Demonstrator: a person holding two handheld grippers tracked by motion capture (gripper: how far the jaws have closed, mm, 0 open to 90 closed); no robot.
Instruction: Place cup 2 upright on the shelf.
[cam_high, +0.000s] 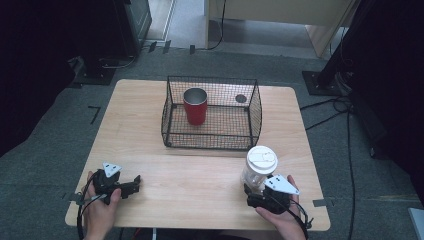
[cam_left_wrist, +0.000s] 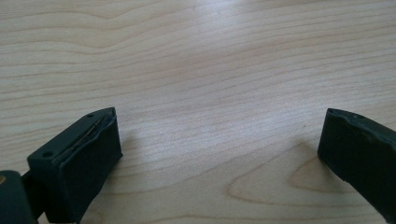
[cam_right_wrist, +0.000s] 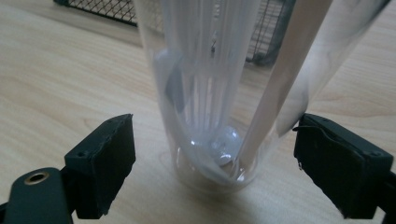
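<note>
A clear cup (cam_high: 258, 170) with a white lid (cam_high: 262, 159) is standing upright on the counter (cam_high: 200, 170), near its front right, just in front of the wire basket (cam_high: 212, 113). The right claw (cam_high: 261, 192) is sitting directly behind the cup on the person's side, pointing forward, so the cup lies straight ahead of it with its long axis vertical, square to the reach. In the right gripper view the right claw (cam_right_wrist: 212, 158) is spread wide, one jaw to each side of the cup's base (cam_right_wrist: 212, 161), with a gap showing at the left jaw; at the right jaw the cup wall is very close and contact cannot be told. It is gripping nothing yet. A judgement: closing the jaws here would take the cup low on its body, and the right hand is plainly the nearer one.

The left claw (cam_high: 131, 186) is resting at the front left of the counter, well apart from the cup. In the left gripper view the left claw (cam_left_wrist: 219, 144) is wide open and empty, over bare wood.

The high view is giving the layout: a red cup (cam_high: 195, 105) is standing upright inside the basket. The right gripper view is giving what that one cannot: the cup's ribbed wall and the jaws' spacing around it.
</note>
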